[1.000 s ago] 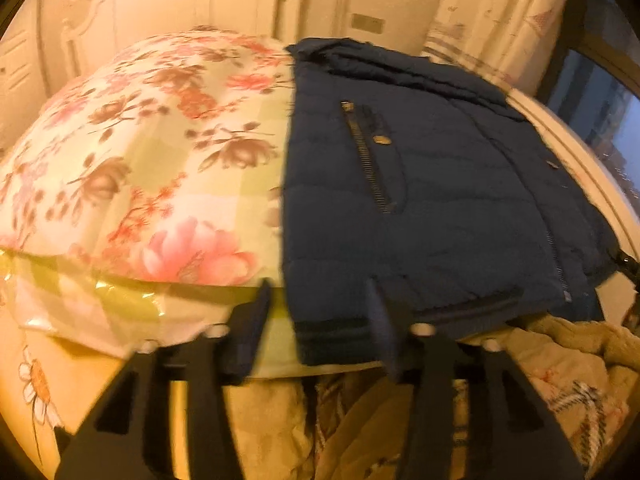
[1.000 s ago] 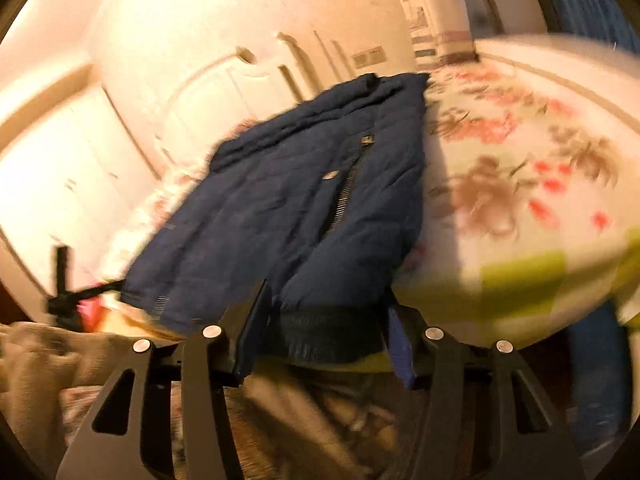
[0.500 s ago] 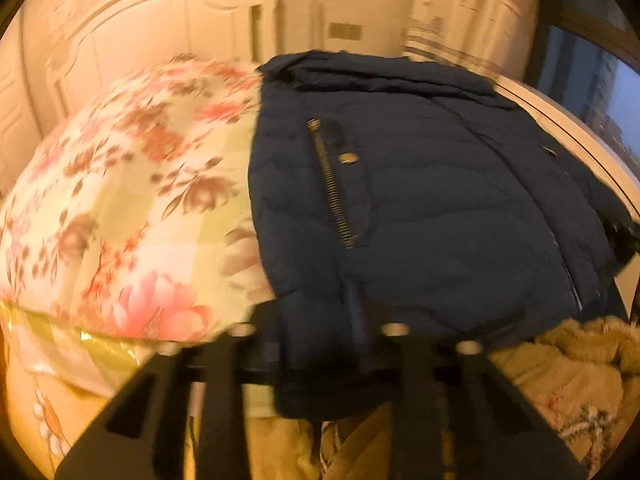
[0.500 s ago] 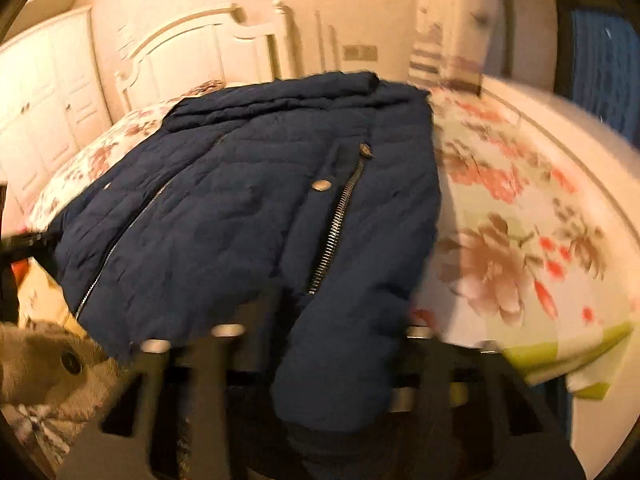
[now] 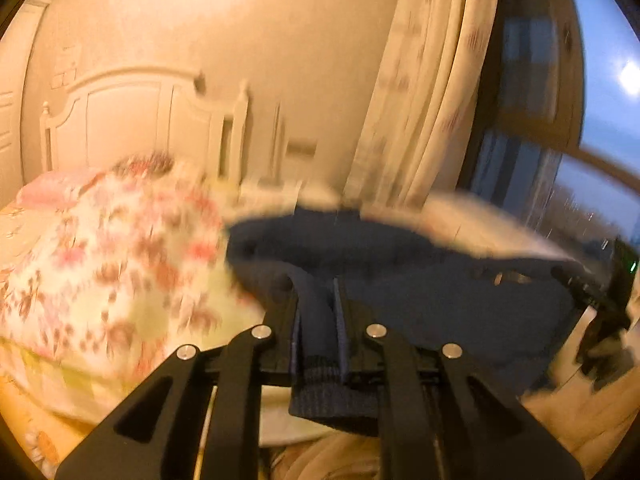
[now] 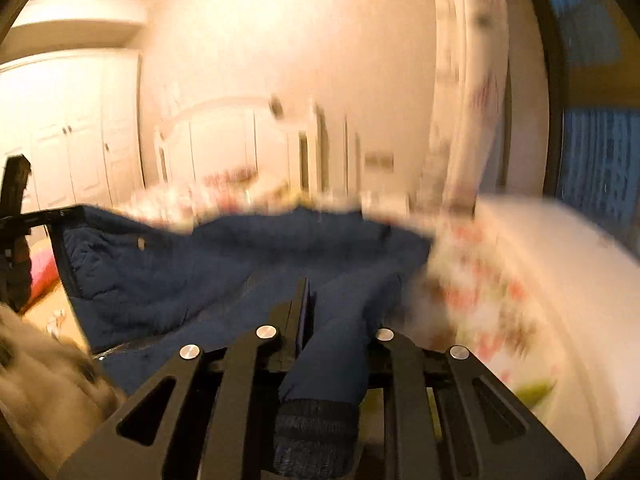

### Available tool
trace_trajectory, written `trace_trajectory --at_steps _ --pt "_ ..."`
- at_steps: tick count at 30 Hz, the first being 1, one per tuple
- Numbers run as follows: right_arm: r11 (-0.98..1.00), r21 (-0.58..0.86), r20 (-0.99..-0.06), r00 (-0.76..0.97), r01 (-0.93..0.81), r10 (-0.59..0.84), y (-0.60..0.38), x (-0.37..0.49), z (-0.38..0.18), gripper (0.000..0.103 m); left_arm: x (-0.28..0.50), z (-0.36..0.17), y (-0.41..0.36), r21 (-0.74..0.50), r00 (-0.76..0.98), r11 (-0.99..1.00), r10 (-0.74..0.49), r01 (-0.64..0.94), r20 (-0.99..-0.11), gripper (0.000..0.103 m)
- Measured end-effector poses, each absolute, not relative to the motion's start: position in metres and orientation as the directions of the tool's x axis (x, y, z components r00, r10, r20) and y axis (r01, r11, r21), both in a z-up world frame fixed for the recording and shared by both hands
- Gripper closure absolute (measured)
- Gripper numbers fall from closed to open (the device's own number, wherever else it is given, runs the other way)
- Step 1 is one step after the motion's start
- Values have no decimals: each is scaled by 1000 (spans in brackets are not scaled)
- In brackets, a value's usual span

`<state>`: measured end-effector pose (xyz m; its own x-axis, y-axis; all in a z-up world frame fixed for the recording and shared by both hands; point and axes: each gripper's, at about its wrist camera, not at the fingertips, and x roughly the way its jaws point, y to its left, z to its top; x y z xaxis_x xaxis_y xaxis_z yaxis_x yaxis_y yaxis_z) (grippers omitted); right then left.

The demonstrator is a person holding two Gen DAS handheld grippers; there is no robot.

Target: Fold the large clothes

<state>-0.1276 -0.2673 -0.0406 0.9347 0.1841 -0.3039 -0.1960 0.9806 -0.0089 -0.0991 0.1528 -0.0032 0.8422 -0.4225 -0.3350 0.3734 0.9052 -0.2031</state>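
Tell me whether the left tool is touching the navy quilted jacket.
Touching. The left wrist view shows the left tool shut on the ribbed hem of the navy quilted jacket, fabric pinched between both fingers.

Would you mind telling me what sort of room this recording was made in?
Most likely a home bedroom: a white headboard behind floral bedding, white wardrobe doors, and curtains beside a window.
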Motion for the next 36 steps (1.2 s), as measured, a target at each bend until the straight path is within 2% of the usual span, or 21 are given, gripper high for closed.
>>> trace_trajectory --at_steps 3,5,6,9,10,11,12,13,17,20,22,24,25,26,30,32,33,36 --pt "979 -13 -193 961 -205 199 -272 -133 1 86 -97 30 168 -251 875 894 -428 372 -228 89" --pt "984 -48 -175 972 -170 160 -276 -116 18 86 -80 44 170 -252 895 906 -395 341 -208 85" --pt "986 -51 -189 971 -156 144 -280 -100 22 86 -56 50 168 -257 895 910 -384 325 -225 83" --pt "984 42 -318 931 -175 179 -296 -19 22 86 20 51 158 -285 877 915 -370 287 -305 77" --pt "980 79 -369 908 -180 197 -301 12 17 86 53 48 149 -253 892 940 -306 228 -333 52" --pt "977 116 -440 873 -178 212 -307 51 7 86 79 45 142 -196 917 967 -221 162 -332 22" --pt "970 165 -510 826 -181 241 -313 90 -7 86 112 38 135 -155 933 981 -162 117 -322 15" --pt "960 208 -547 792 -186 271 -318 114 -17 85 133 32 132 -158 930 981 -164 117 -330 14" --pt "879 458 -638 641 -132 428 -352 211 -80 82 232 -7 129 -202 855 978 -147 50 -497 14" --pt "791 605 -604 594 -92 531 -377 238 -111 76 264 -32 134 -177 826 984 -106 7 -554 14" --pt "711 697 -547 573 -91 610 -390 243 -124 71 272 -49 139 -166 806 986 -99 1 -584 14" --pt "591 800 -455 536 -103 711 -402 246 -134 53 270 -67 142 -159 791 987 -109 16 -603 14" --pt "538 836 -412 520 -110 748 -409 246 -139 14 271 -79 142 -159 776 987 -123 30 -618 14" --pt "508 854 -383 520 -117 763 -414 246 -140 4 271 -90 141 -159 762 986 -138 47 -633 14" --pt "590 807 -444 616 -42 651 -455 230 -136 4 272 -123 127 -83 724 993 -122 89 -679 14" --pt "780 626 -599 654 21 463 -455 221 -123 4 276 -127 120 -59 718 994 -111 97 -687 14" --pt "842 539 -648 645 13 405 -446 221 -118 4 277 -125 116 -49 719 994 -107 100 -687 14" --pt "960 264 -735 626 -90 260 -394 214 -101 4 277 -112 102 -9 747 992 -98 122 -658 14"
